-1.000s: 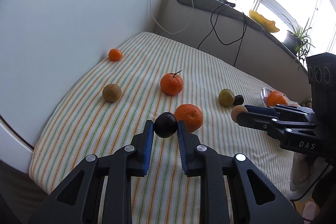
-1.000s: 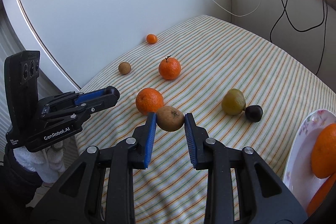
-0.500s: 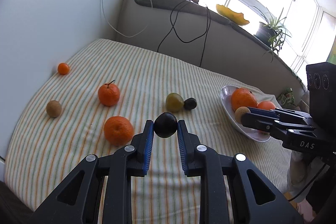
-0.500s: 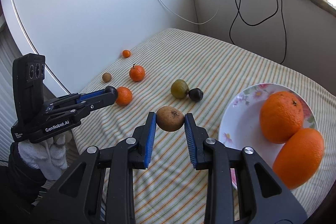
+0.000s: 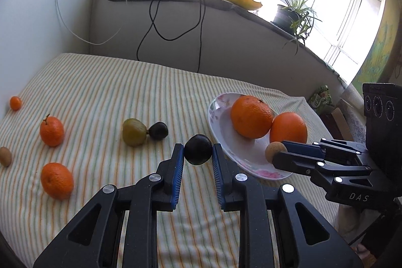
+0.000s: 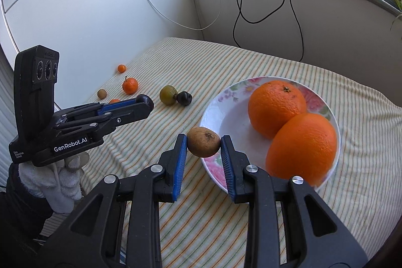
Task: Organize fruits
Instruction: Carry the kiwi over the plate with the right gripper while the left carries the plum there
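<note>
The left gripper (image 5: 198,159) is clamped on a small dark fruit (image 5: 198,149), pinched across its middle by the blue pads, just left of the plate (image 5: 221,137). The right gripper (image 6: 204,153) is closed the same way on a brown fruit (image 6: 204,145), held above the plate's near rim. Both fruits look light and round, likely smooth-skinned and soft (a hard squeeze could bruise them), so a grip across the widest part suits. Two oranges (image 6: 276,107) already lie in the plate; more fruit sits far left on the striped cloth (image 5: 105,92).
</note>
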A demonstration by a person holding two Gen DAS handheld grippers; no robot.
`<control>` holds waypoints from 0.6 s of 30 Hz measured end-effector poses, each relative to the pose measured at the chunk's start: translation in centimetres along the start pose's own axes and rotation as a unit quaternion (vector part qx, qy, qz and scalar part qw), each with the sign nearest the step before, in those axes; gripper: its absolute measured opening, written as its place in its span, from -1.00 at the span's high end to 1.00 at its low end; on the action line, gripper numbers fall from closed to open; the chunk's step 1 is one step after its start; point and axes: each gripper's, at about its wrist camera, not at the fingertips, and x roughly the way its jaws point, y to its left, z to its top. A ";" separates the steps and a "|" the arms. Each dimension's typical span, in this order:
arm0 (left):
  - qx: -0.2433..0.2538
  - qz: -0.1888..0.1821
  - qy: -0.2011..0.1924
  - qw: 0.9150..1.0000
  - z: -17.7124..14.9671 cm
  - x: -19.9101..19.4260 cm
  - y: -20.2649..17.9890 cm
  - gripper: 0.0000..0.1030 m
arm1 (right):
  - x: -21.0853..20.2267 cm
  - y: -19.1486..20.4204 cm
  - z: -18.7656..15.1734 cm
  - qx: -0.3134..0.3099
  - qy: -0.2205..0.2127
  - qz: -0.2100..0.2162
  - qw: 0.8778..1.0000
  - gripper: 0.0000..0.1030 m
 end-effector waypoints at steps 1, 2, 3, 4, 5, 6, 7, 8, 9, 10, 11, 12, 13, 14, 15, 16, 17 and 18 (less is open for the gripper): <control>0.002 -0.004 0.003 1.000 0.1 0.4 -0.4 0.59 | -0.1 -0.2 -0.2 0.002 0.000 -0.003 1.000 0.44; 0.004 -0.008 0.006 1.000 0.2 0.8 -0.7 0.59 | -0.1 -0.4 -0.4 0.003 0.000 -0.008 1.000 0.44; 0.006 -0.012 0.009 1.000 0.2 1.1 -1.0 0.59 | -0.2 -0.6 -0.6 0.004 -0.001 -0.013 1.000 0.44; 0.008 -0.016 0.012 1.000 0.3 1.5 -1.3 0.59 | -0.3 -0.8 -0.7 0.004 -0.001 -0.016 1.000 0.44; 0.011 -0.018 0.014 1.000 0.3 1.8 -1.7 0.59 | -0.3 -0.9 -0.8 0.005 0.000 -0.018 1.000 0.44; 0.015 -0.019 0.016 1.000 0.4 2.0 -2.0 0.59 | -0.6 -1.1 -1.1 0.006 0.001 -0.021 1.000 0.44; 0.017 -0.021 0.017 0.999 0.5 2.2 -2.2 0.59 | -0.6 -1.2 -1.1 0.005 0.001 -0.024 1.000 0.44; 0.018 -0.023 0.018 0.999 0.7 2.5 -2.5 0.59 | -0.6 -1.2 -1.1 0.004 0.000 -0.026 1.000 0.44; 0.019 -0.025 0.020 0.999 0.9 2.7 -2.6 0.59 | -0.7 -1.3 -1.2 0.002 0.000 -0.028 1.000 0.44; 0.020 -0.028 0.022 0.999 1.1 2.9 -2.7 0.59 | -0.7 -1.3 -1.2 0.000 -0.001 -0.030 1.000 0.44; 0.021 -0.029 0.023 0.999 1.2 3.1 -2.9 0.59 | -0.7 -1.3 -1.2 -0.003 -0.002 -0.033 0.999 0.44; 0.023 -0.029 0.024 0.999 1.3 3.3 -3.1 0.59 | -0.7 -1.2 -1.1 -0.006 -0.002 -0.037 0.999 0.44; 0.023 -0.030 0.025 0.999 1.3 3.5 -3.2 0.59 | -0.6 -1.2 -1.1 -0.009 -0.002 -0.040 0.999 0.44; 0.022 -0.031 0.027 0.999 1.3 3.6 -3.3 0.59 | -0.6 -1.1 -1.1 -0.012 -0.002 -0.043 0.999 0.44; 0.022 -0.032 0.029 0.999 1.4 3.8 -3.4 0.59 | -0.5 -1.0 -1.1 -0.016 -0.003 -0.046 0.999 0.44; 0.022 -0.032 0.030 0.999 1.3 3.8 -3.4 0.59 | -0.5 -1.0 -1.2 -0.019 -0.003 -0.049 0.999 0.44; 0.021 -0.032 0.032 0.999 1.4 3.9 -3.4 0.59 | -0.4 -0.9 -1.1 -0.023 -0.003 -0.051 0.998 0.44; 0.020 -0.033 0.033 0.999 1.4 4.0 -3.4 0.59 | -0.4 -0.9 -1.1 -0.026 -0.004 -0.052 0.998 0.44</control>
